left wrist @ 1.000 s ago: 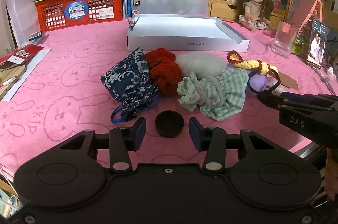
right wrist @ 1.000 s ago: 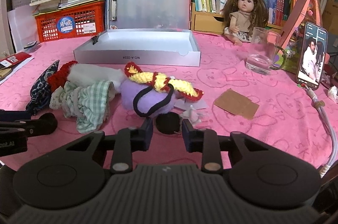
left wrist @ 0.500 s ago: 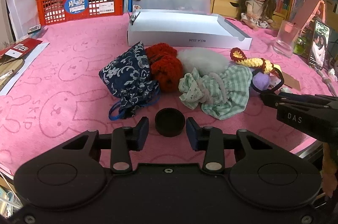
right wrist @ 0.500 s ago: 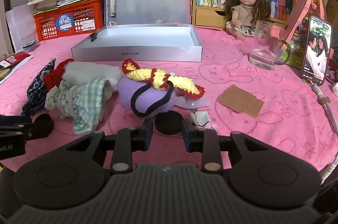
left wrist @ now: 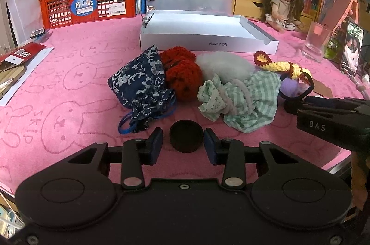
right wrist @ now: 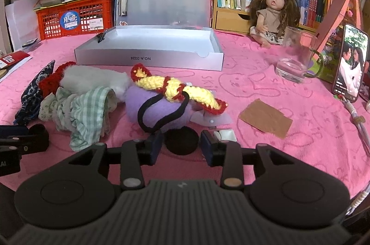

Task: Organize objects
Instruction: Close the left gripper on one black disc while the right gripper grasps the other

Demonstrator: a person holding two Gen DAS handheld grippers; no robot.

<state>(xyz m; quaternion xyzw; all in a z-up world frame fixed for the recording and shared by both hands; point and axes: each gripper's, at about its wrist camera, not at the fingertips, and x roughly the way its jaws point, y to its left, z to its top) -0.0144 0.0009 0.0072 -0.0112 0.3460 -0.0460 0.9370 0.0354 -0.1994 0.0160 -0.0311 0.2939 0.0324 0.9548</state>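
left gripper: jaws held narrowly apart, nothing gripped | right gripper: jaws being opened, nothing clamped | white box: seen empty

1 doll, 1 glass, 1 phone, 1 box (open), 2 grippers.

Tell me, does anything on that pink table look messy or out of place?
Yes. The soft things lie jumbled in a heap in front of the open white box, which looks bare inside. A brown card scrap lies loose near the glass mug.
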